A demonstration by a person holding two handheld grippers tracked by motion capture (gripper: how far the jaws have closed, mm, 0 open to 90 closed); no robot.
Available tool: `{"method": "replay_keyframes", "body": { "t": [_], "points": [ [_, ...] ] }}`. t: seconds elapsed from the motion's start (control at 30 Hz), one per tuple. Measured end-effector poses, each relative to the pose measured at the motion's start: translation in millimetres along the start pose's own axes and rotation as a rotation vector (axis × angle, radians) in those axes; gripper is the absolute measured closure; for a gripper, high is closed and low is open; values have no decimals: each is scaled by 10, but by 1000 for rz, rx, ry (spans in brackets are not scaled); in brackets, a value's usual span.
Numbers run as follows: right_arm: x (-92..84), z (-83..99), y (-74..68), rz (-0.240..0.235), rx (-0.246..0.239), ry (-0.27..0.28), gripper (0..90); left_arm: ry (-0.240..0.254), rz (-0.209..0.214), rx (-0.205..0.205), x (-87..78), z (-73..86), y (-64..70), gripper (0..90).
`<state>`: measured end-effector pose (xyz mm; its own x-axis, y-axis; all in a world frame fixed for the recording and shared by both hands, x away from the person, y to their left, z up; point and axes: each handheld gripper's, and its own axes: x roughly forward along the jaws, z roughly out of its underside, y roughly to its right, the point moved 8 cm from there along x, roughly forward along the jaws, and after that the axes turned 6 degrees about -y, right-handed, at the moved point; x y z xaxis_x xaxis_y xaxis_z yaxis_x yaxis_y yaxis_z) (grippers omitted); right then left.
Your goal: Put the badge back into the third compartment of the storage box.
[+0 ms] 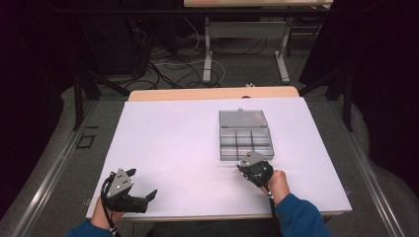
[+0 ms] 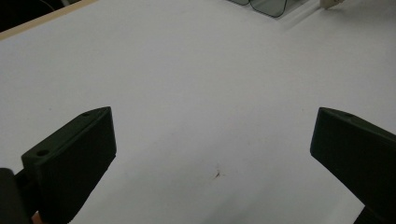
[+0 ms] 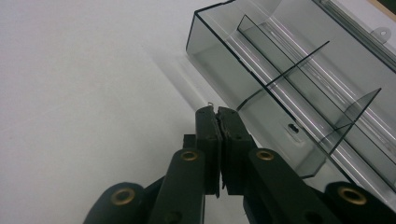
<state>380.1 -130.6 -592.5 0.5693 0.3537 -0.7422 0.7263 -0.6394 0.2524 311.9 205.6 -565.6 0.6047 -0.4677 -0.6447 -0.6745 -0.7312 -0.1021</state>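
1. Clear plastic organizer box (image 1: 245, 142) sits on the right half of the desk (image 1: 173, 148), lid (image 1: 242, 118) swung open and lying flat behind it, toward the far edge.
2. White sheeting covers the desk; a wooden strip shows along the far edge, and nothing stands between the box and either hand.
3. Thin dividers (image 3: 299, 65) split the box into compartments; one small dark speck (image 3: 293, 127) lies on the floor of a near compartment, too small to identify.
4. Right gripper (image 1: 245, 166) is at the box's near edge; its jaws are pressed together with a tiny wire-like bit (image 3: 211, 104) poking out at the tips.
5. Left gripper (image 1: 143, 185) rests near the front-left corner of the desk, well apart from the box, jaws spread wide with bare desk between them.
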Motion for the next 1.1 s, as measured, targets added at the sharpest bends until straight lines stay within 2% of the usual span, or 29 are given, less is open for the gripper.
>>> {"method": "replay_keyframes", "body": {
  "t": [0.87, 0.93, 1.1],
  "points": [
    [-288, -38, 7, -15, 38, 64, 887, 0, -4, -5, -8, 0, -4, 4],
    [-313, -46, 24, -13, 28, 74, 887, -1, -4, -5, -7, 0, -4, 4],
    [-367, -50, 32, -14, 48, 77, 887, 0, -4, -5, -7, 0, -6, 4]
  ]
}}
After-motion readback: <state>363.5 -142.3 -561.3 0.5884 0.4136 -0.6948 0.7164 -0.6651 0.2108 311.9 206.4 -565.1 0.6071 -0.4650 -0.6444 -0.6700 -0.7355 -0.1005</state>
